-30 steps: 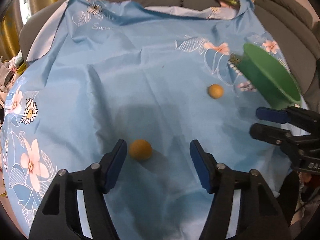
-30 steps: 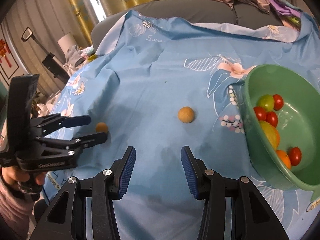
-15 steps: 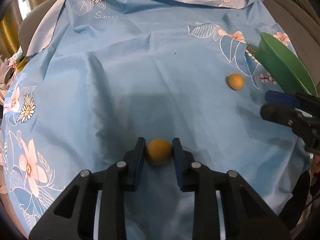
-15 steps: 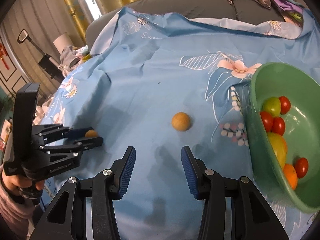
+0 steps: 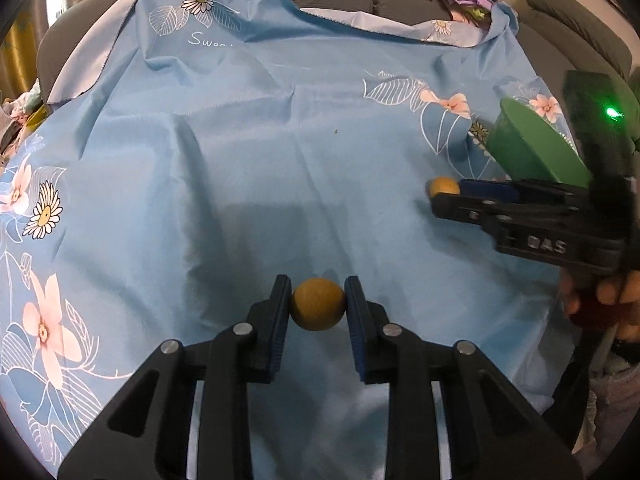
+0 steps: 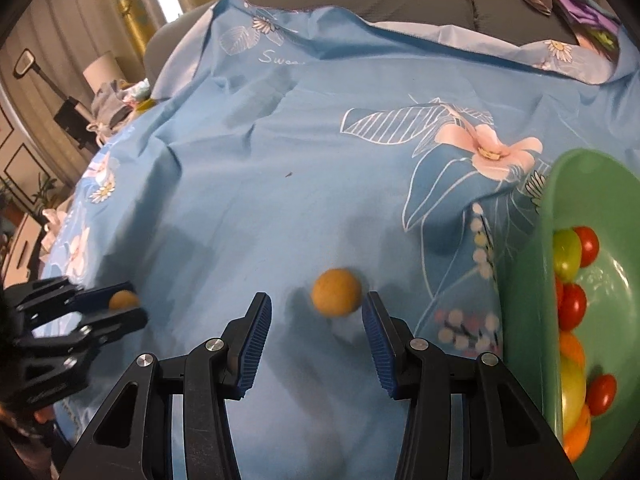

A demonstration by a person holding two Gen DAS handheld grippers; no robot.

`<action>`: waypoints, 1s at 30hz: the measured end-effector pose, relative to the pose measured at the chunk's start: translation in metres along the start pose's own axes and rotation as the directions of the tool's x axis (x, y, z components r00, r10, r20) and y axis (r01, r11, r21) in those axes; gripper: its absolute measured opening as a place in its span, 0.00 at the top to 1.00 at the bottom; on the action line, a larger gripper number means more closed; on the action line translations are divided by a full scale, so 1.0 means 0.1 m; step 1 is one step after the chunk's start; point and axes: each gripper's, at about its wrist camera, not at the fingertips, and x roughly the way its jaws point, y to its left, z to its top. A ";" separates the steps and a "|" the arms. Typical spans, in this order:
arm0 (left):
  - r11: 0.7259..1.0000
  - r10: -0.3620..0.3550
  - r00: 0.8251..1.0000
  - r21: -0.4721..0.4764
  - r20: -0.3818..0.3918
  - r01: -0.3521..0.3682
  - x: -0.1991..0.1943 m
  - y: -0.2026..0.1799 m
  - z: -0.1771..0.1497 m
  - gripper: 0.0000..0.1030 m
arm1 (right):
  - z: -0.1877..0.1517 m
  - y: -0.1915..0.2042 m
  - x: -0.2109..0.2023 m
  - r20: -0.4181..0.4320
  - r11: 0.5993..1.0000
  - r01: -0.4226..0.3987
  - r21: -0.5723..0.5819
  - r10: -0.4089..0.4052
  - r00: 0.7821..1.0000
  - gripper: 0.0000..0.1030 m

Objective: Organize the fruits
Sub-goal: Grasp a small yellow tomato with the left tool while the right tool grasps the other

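Here, "DAS" on right gripper (image 5: 448, 196), "Swee" cloth (image 5: 280, 152)

1. Your cloth (image 5: 248, 168) is light blue, printed with pink flowers, white daisies and white-outlined leaves.
2. Your bowl (image 6: 520, 264) is green.
3. It holds red, yellow-green and orange fruits (image 6: 572, 300).
4. Both loose balls (image 5: 318, 309) (image 6: 337, 292) are mustard yellow.

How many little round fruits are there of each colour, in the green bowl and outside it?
Mustard-yellow round fruits: 2, one on the blue flowered cloth, one in the left gripper
Red cherry tomatoes in the green plastic bowl: 4, one mostly hidden
Yellow-green round fruits: 2
Orange round fruits: 2
Total: 10
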 end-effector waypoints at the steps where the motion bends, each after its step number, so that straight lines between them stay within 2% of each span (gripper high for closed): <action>1: 1.000 -0.001 1.000 -0.001 0.001 0.001 0.00 0.00 0.00 0.74 | 0.03 0.00 0.03 -0.006 1.000 0.003 -0.006 -0.003 1.000 0.54; 7: 1.000 -0.016 1.000 0.000 0.003 0.016 -0.01 -0.01 0.00 0.74 | 0.10 0.03 0.16 -0.034 0.999 0.030 -0.036 -0.031 0.999 0.54; 13: 1.000 -0.020 1.000 0.001 0.005 0.020 -0.02 -0.02 -0.01 0.74 | 0.08 0.07 0.15 -0.021 0.992 0.074 -0.100 -0.076 0.997 0.70; 15: 1.000 -0.018 1.000 0.003 0.004 0.018 -0.03 -0.02 -0.01 0.74 | 0.06 0.06 0.14 -0.020 0.992 0.077 -0.104 -0.080 0.997 0.72; 23: 1.000 -0.013 1.000 0.005 0.005 0.013 -0.09 -0.04 -0.03 0.74 | 0.03 0.08 0.04 0.010 0.994 0.061 -0.085 -0.061 0.998 0.72; 30: 1.000 -0.009 1.000 0.022 0.022 0.008 -0.19 -0.17 0.01 0.74 | -0.01 0.15 -0.26 0.086 0.994 0.051 -0.097 -0.043 0.995 0.72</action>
